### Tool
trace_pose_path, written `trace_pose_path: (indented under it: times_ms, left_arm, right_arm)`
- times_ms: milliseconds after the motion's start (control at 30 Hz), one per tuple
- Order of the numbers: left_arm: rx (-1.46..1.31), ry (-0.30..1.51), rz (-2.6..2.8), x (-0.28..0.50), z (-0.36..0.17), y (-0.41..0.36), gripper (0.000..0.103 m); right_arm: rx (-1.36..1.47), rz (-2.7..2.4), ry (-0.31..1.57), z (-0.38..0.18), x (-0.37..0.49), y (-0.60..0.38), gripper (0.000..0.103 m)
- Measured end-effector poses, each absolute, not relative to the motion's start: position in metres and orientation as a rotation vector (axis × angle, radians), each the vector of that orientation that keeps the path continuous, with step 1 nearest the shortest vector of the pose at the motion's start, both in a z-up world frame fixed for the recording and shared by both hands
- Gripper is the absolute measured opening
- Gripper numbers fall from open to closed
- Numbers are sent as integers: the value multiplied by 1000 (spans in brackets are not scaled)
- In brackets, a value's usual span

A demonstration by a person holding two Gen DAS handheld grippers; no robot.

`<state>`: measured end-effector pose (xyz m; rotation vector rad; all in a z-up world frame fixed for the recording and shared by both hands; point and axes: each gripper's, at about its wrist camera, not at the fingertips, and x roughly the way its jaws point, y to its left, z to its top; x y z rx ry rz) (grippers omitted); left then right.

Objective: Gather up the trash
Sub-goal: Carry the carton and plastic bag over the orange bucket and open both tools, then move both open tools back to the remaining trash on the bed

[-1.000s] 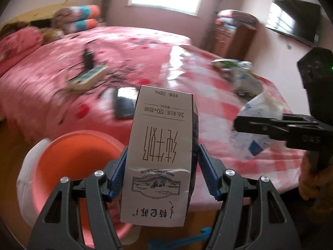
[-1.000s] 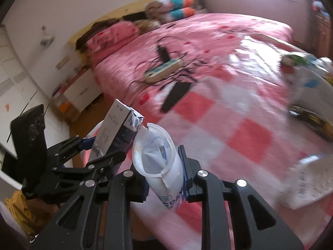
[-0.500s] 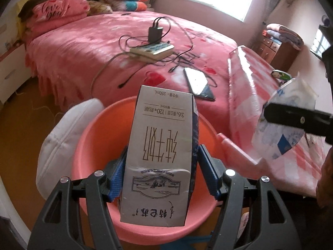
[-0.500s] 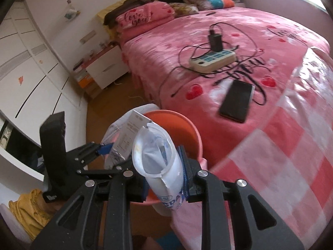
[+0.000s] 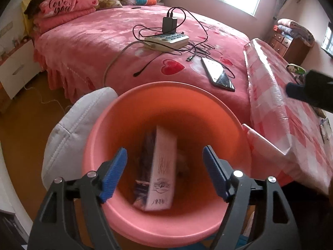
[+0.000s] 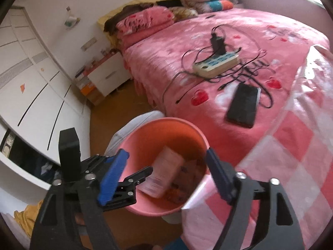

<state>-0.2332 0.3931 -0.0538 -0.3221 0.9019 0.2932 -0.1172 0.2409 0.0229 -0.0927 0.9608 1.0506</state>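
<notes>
Milk carton [image 5: 161, 170], white with dark print, lies tilted and blurred inside the pink bin [image 5: 129, 108], frame centre. Left tool [image 5: 165, 173] and right tool [image 6: 166, 176] both opening, nothing gripped. Phone [image 5: 217, 74] and power strip [image 5: 166, 40] on bed [image 5: 93, 41], upper frame.

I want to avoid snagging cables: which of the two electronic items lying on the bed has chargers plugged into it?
The white power strip, with black chargers standing on it; the flat black phone nearer the pink bin has none.
</notes>
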Motion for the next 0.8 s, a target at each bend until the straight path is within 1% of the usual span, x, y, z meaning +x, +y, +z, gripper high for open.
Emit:
trace_pose_path:
  times_ms: [167, 400, 567, 600, 633, 800]
  left_arm:
    - [-303, 900, 306, -232, -52, 390, 79]
    - [-296, 857, 285, -231, -43, 381, 79]
    - [-293, 793, 267, -230, -29, 370, 80]
    - [-291, 780, 258, -229, -26, 367, 80]
    - [-287, 774, 254, -227, -23, 365, 80]
    - [-251, 748, 220, -219, -9, 346, 80]
  right_arm:
    - [-74, 988, 905, 30, -118, 217, 86]
    - [-49, 922, 868, 30, -119, 187, 86]
    - [-11, 880, 856, 29, -117, 163, 87]
    - [-5, 871, 854, 28, -117, 159, 87]
    - [4, 862, 850, 28, -116, 153, 91]
    - [48, 833, 815, 32, -114, 126, 91]
